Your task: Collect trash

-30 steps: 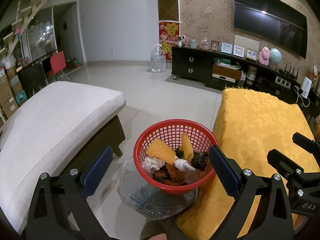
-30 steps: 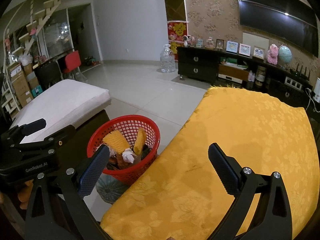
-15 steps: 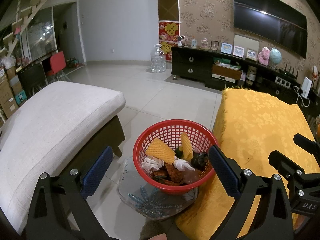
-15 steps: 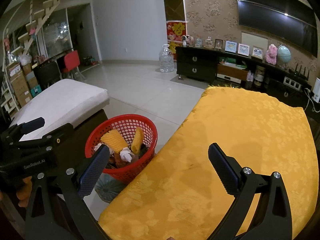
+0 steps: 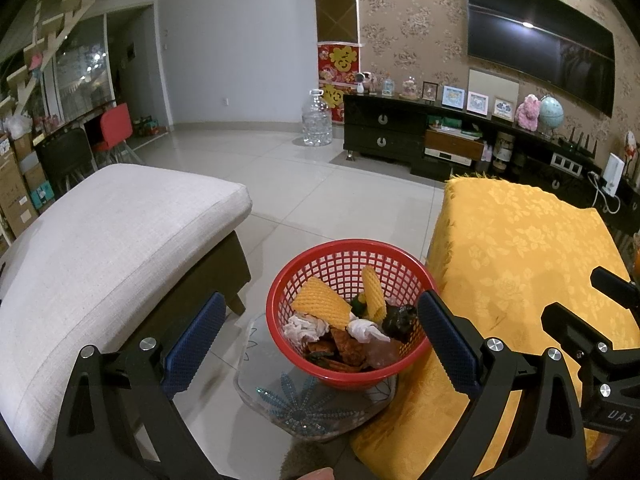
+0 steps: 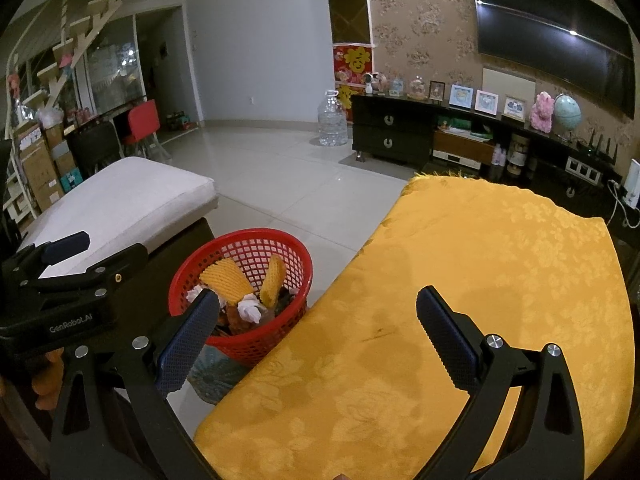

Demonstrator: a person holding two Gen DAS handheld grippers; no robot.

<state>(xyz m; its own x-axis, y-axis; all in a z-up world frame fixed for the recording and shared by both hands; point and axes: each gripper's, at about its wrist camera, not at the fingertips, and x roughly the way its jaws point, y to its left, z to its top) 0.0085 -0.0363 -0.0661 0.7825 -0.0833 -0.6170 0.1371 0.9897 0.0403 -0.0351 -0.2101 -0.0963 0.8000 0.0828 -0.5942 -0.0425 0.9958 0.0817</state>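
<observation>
A grey-cushioned sofa (image 5: 108,248) filled the left, and a table under a yellow cloth (image 6: 472,300) lay bare on the right. Between them, near the table's left edge, a red basket (image 5: 344,258) sat on a clear patterned stool (image 5: 304,408). It held the trash: two yellow foam nets (image 5: 322,304), crumpled white tissues (image 5: 304,326) and dark scraps. The left gripper (image 5: 320,344) hung above the basket, jaws wide apart and empty. The right gripper (image 6: 316,336) hovered over the cloth, its jaws likewise apart, holding nothing.
</observation>
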